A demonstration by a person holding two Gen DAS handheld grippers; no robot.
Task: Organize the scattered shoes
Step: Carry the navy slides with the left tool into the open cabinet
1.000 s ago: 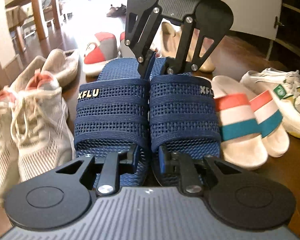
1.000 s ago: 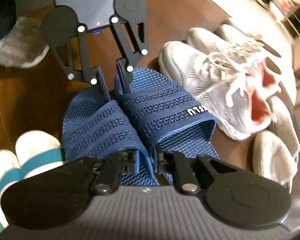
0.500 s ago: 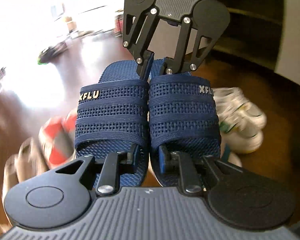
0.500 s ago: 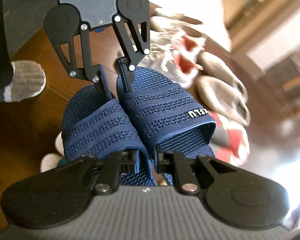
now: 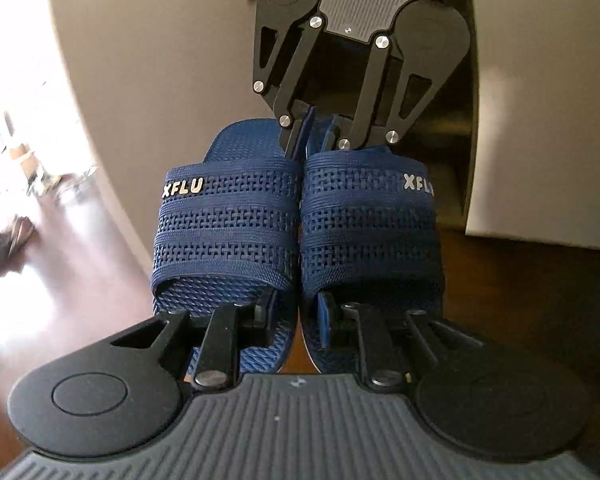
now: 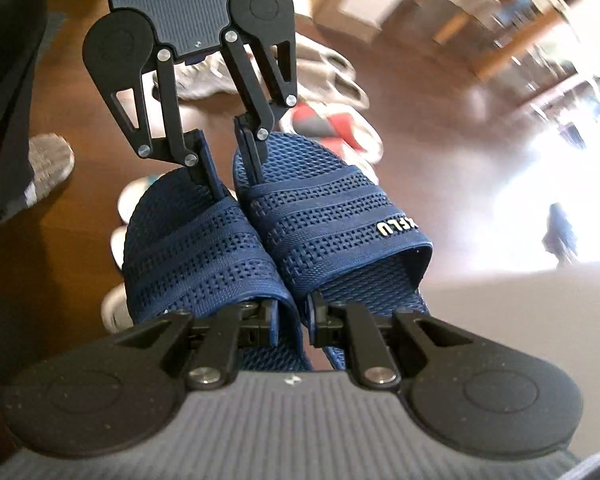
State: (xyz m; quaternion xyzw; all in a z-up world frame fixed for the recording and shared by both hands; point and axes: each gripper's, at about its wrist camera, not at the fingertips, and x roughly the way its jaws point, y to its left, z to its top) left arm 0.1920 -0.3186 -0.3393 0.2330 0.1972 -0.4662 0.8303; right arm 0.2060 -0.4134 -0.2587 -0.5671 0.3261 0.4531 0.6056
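A pair of navy blue mesh slides (image 5: 228,216) marked XFLU hangs in the air, side by side and held from both ends. In the left wrist view my left gripper (image 5: 296,316) is shut on the touching inner edges of both slides at the near end. My right gripper (image 5: 320,136) pinches the same edges at the far end. In the right wrist view the slides (image 6: 332,220) run from my right gripper (image 6: 292,320) at the bottom up to my left gripper (image 6: 224,152). Below them lies the brown wooden floor (image 6: 80,208).
Red and white shoes (image 6: 332,128), beige slippers (image 6: 340,76) and white slides (image 6: 116,304) lie on the floor below. A person's grey-socked foot (image 6: 48,160) stands to the left. Behind the slides is a dark cabinet opening (image 5: 456,152) between a beige panel (image 5: 160,60) and a white door (image 5: 540,120).
Both grippers have lifted the blue slides well off the floor and rolled. The floor shoes have dropped away, and the left wrist view now faces the cabinet.
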